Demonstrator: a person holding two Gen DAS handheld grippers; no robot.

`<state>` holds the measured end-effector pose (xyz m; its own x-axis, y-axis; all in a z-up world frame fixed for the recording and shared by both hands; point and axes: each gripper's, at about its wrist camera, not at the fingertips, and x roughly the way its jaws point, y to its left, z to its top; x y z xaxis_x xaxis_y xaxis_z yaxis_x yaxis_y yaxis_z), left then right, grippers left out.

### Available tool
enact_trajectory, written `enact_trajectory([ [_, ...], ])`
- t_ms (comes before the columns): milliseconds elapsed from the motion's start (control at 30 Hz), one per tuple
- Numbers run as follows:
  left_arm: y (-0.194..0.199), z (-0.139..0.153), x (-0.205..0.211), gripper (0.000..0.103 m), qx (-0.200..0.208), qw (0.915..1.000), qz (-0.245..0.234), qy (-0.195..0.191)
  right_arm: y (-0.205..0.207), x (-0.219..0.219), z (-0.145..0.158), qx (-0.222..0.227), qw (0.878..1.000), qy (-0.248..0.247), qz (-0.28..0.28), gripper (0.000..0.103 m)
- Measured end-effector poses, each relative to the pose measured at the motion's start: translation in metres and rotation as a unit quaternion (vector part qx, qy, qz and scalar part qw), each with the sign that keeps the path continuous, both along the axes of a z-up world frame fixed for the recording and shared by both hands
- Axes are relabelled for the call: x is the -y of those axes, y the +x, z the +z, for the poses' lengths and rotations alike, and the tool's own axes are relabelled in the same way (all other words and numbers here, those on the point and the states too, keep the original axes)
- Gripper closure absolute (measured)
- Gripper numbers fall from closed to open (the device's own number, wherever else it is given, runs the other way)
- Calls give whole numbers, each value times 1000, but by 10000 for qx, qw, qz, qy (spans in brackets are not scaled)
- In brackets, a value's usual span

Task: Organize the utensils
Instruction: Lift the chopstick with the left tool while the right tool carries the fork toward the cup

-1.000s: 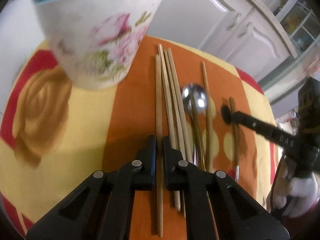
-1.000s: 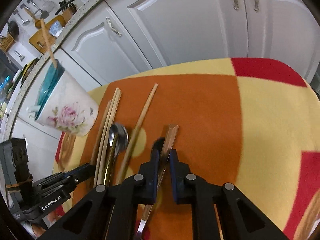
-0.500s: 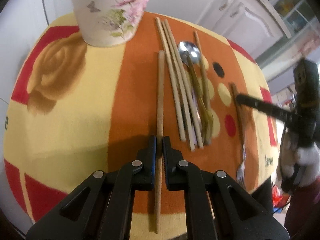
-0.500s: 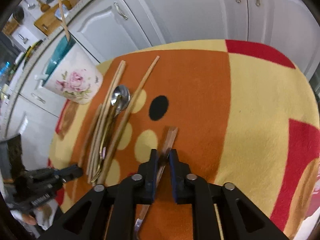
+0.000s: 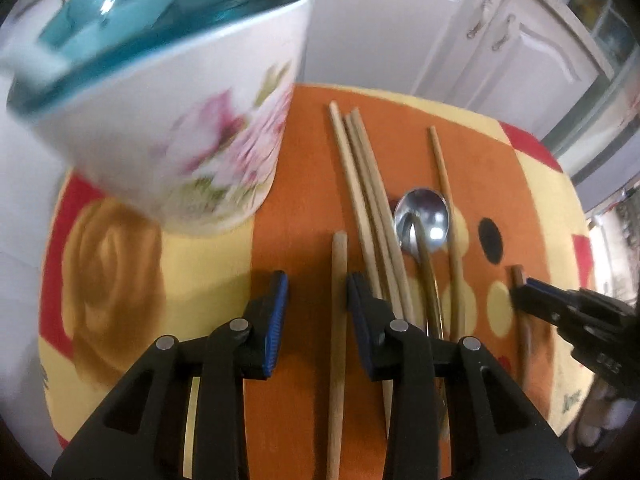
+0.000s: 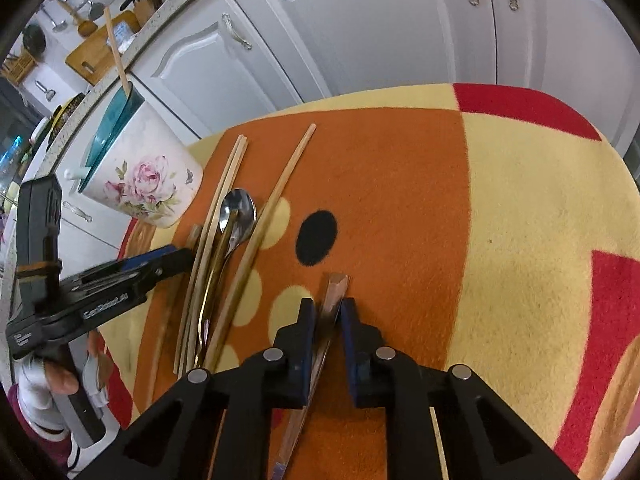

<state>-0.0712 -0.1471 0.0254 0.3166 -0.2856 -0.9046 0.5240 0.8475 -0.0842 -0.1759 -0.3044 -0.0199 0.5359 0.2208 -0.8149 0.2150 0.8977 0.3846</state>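
Change: since the earlier frames the left gripper (image 5: 316,292) has been brought back toward the floral cup (image 5: 168,120), and its jaws have just been opening around a single chopstick (image 5: 337,320).
Left fingers: released; the chopstick is seen lying between the pads, close to the right-hand pad, flat on the cloth.
Right fingers: the right gripper (image 6: 326,320) has just been closing, and a wooden-handled utensil (image 6: 330,304) is clamped between its pads.
Beside the chopstick: three chopsticks (image 5: 368,200) are laid together, then a metal spoon (image 5: 424,220), then one more chopstick (image 5: 444,200).
Cup: stood near the cloth's far left corner, with one stick seen inside.
Surface: an orange, yellow and red tablecloth (image 6: 520,200).
Behind: white cabinet doors (image 6: 360,40).
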Motion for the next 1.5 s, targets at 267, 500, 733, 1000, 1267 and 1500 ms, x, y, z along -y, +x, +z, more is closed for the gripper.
enact_trajectory([
  [267, 2, 12, -14, 97, -142, 9987, -153, -454, -13, -5, 33, 383, 9991, 118, 100, 92],
  [500, -16, 76, -51, 97, 218, 9926, -163, -1185, -32, -15, 75, 873, 9957, 162, 244, 94],
  [733, -40, 122, -78, 97, 566, 9851, -212, -1613, -57, -37, 114, 1273, 9909, -72, 435, 94],
  [1000, -57, 151, -86, 97, 814, 9781, -180, -1906, -78, -46, 145, 1600, 9858, -295, 419, 94],
  [1267, -64, 186, -100, 97, 1160, 9713, -133, -2072, -78, -58, 175, 1923, 9784, -527, 554, 94],
  [1500, -51, 223, -118, 97, 1428, 9628, 32, -2295, -63, -63, 219, 2388, 9668, -686, 596, 94],
])
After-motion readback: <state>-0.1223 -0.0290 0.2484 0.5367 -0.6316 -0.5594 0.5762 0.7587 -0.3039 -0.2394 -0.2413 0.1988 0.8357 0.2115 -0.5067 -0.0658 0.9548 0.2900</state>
